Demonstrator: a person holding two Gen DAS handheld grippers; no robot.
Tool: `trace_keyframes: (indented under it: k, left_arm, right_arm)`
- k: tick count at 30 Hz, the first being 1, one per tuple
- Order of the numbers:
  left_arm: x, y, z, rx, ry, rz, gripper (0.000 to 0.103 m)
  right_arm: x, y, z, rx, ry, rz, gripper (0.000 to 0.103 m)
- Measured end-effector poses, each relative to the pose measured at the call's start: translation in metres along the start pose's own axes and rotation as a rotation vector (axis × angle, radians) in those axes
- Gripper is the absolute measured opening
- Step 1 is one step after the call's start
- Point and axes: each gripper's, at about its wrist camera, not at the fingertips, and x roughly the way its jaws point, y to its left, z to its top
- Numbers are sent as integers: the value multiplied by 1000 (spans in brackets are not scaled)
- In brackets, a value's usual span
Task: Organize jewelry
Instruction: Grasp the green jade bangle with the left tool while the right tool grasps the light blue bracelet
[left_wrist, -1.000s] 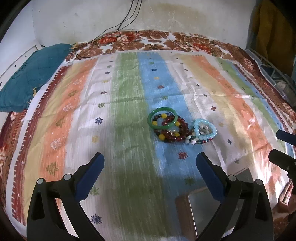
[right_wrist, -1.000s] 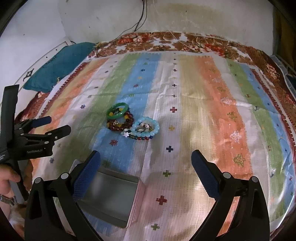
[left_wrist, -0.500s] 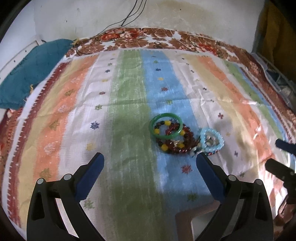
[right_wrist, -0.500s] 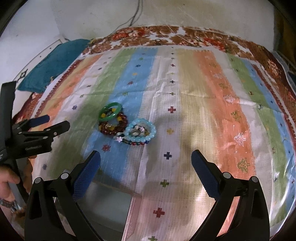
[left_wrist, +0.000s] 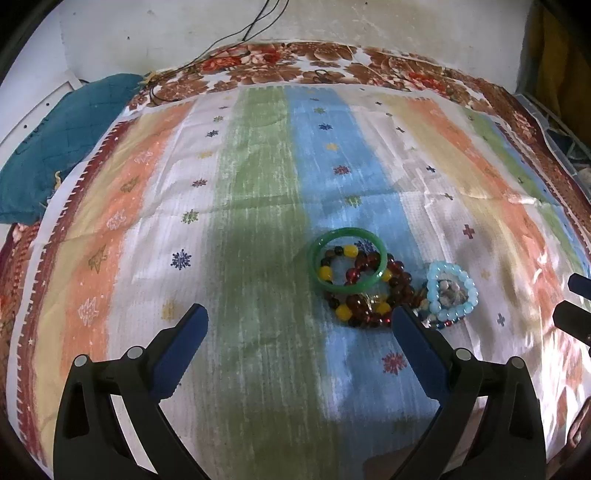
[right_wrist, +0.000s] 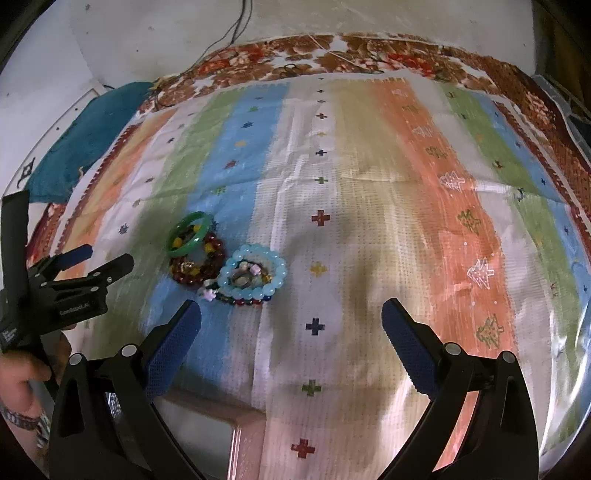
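A pile of bracelets lies on the striped cloth. A green bangle (left_wrist: 349, 260) (right_wrist: 190, 234) rests on dark red and yellow beaded bracelets (left_wrist: 369, 295) (right_wrist: 195, 264). A light blue beaded bracelet (left_wrist: 452, 291) (right_wrist: 255, 277) lies to their right over small charms. My left gripper (left_wrist: 297, 341) is open and empty, just short of the pile; it also shows in the right wrist view (right_wrist: 99, 258). My right gripper (right_wrist: 291, 328) is open and empty, to the right of the pile; its fingertips (left_wrist: 570, 314) show at the left wrist view's right edge.
A metal tin with a pink rim (right_wrist: 236, 424) sits at the near edge below the right gripper; its corner shows in the left wrist view (left_wrist: 384, 458). A teal cushion (left_wrist: 55, 147) lies far left. Cables (left_wrist: 236, 33) hang on the wall behind.
Both grippers have moved forward toward the bracelets, which now sit lower and larger in both views. The tin has slid almost out of view. The jaws stayed open.
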Motion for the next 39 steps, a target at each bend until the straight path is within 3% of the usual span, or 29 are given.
trace_keyframes:
  k: [16,25,33,39]
  left_arm:
    - [33,8,14,-31,33,52,97]
    - [43,0,18,-9,38,44,97]
    - [53,11,24,-97,56,24,97]
    - [70,15,21,-87,93,22,93]
  right_arm:
    - [52,-12,20,59,100,-28,99]
    - [69,-12,24,66,127,-19,99]
    - [83,-12,28,81,146,-22,99]
    - [90,-7,29,55,145,-72,99]
